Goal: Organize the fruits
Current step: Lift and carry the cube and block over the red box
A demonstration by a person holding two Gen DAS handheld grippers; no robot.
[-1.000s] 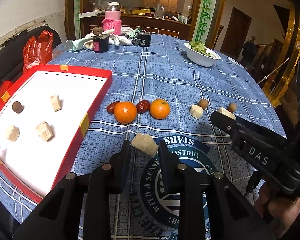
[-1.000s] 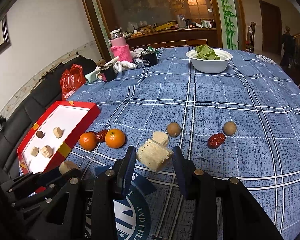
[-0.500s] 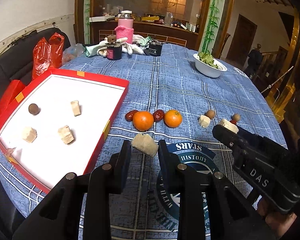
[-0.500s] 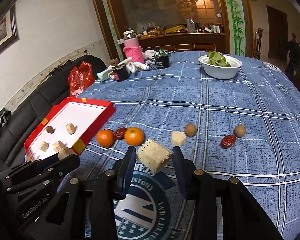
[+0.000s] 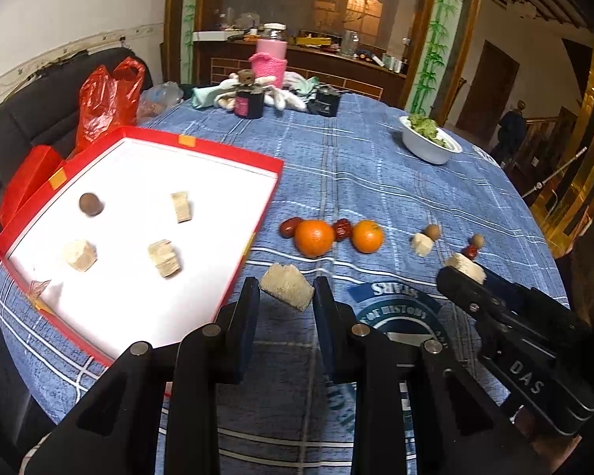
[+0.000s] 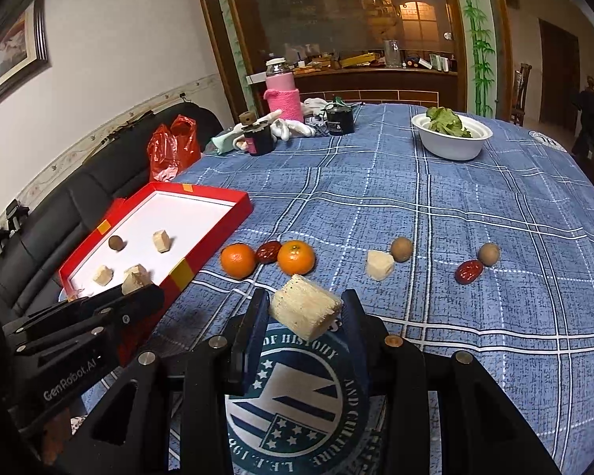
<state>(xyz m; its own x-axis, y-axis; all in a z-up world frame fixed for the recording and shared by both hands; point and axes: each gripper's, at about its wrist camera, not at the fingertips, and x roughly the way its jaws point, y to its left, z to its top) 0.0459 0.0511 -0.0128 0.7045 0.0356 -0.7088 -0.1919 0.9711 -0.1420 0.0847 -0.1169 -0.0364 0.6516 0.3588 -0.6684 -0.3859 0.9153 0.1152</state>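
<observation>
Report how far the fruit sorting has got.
Done: three pale chunks and one brown longan lie in the red tray. In hand: the left tool and right tool each clamp another pale chunk. Left on the cloth: two oranges, red dates, two longans and one chunk.

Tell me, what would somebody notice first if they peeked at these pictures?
Probably the pale, rough cut chunk pinched in the left gripper, and a second pale chunk pinched in the right gripper, both lifted above the blue checked tablecloth. Next, the shallow red box with a white floor on the left, already holding four pieces, and two bright round oranges just right of it.
</observation>
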